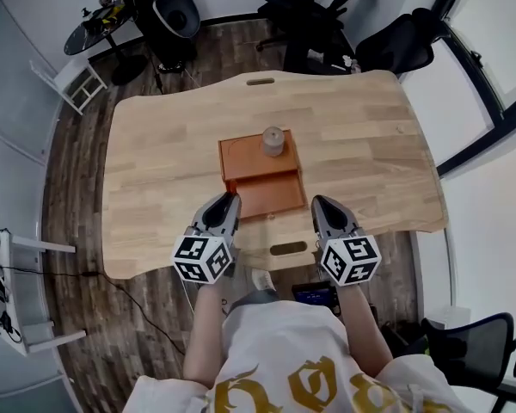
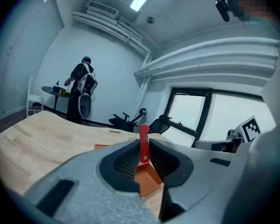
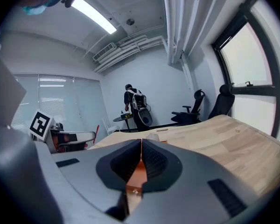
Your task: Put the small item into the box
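Observation:
An orange box stands mid-table with its drawer pulled out toward me. On the box's top sits a round grey object. My left gripper hovers at the drawer's near left corner, shut on a thin red item that sticks up between the pads. In the left gripper view the orange drawer shows below the jaws. My right gripper hangs just right of the drawer's front, shut with nothing visible between its pads. Part of the orange box shows through the right gripper's jaws.
The wooden table has slot cutouts at its far edge and near edge. Black office chairs stand beyond the far edge. A person with a backpack stands by a small round table at the back left.

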